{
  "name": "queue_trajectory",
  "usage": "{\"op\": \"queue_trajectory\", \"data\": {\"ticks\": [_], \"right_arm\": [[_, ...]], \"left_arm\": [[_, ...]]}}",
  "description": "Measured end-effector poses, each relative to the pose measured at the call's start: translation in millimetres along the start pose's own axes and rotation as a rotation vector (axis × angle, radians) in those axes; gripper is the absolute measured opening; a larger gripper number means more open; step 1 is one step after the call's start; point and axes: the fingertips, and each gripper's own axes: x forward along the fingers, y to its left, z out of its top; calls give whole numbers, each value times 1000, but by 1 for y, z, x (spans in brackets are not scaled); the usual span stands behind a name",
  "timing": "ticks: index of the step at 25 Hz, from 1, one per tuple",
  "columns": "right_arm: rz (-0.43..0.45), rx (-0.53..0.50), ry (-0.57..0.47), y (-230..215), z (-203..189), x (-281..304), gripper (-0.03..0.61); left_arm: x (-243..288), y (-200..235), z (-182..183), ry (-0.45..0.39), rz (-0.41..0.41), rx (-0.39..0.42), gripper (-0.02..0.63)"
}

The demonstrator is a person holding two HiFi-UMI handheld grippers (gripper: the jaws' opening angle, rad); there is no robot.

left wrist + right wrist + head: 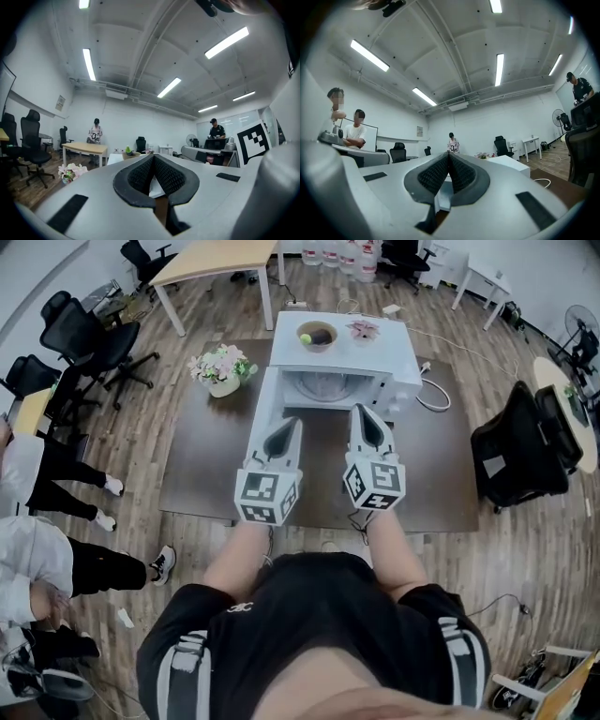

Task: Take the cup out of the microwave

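A white microwave (394, 357) stands on a dark table (206, 456), its door (266, 407) swung open to the left and the cavity (323, 388) facing me. I see no cup inside it from the head view. My left gripper (290, 426) and right gripper (362, 412) are held side by side just in front of the opening, pointing at it. Both are shut with nothing between the pads. The left gripper view shows the left gripper (153, 157) with its pads meeting at the tip. It is the same for the right gripper (449, 154) in the right gripper view.
On top of the microwave sit a brown bowl (317, 336) with a green ball and a pink flower piece (363, 330). A pot of flowers (223, 369) stands on the table to the left. Office chairs (84, 338), desks and people surround the table; a white cable (436, 390) trails right.
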Motion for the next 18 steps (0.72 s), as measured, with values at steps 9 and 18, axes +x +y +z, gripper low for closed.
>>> {"op": "queue_trajectory", "data": {"ticks": [9, 18], "right_arm": [[129, -7, 15, -9, -17, 30, 300], [136, 18, 82, -22, -64, 56, 522]], "left_arm": [[19, 1, -7, 19, 80, -1, 2], [28, 4, -24, 58, 134, -21, 2]]}}
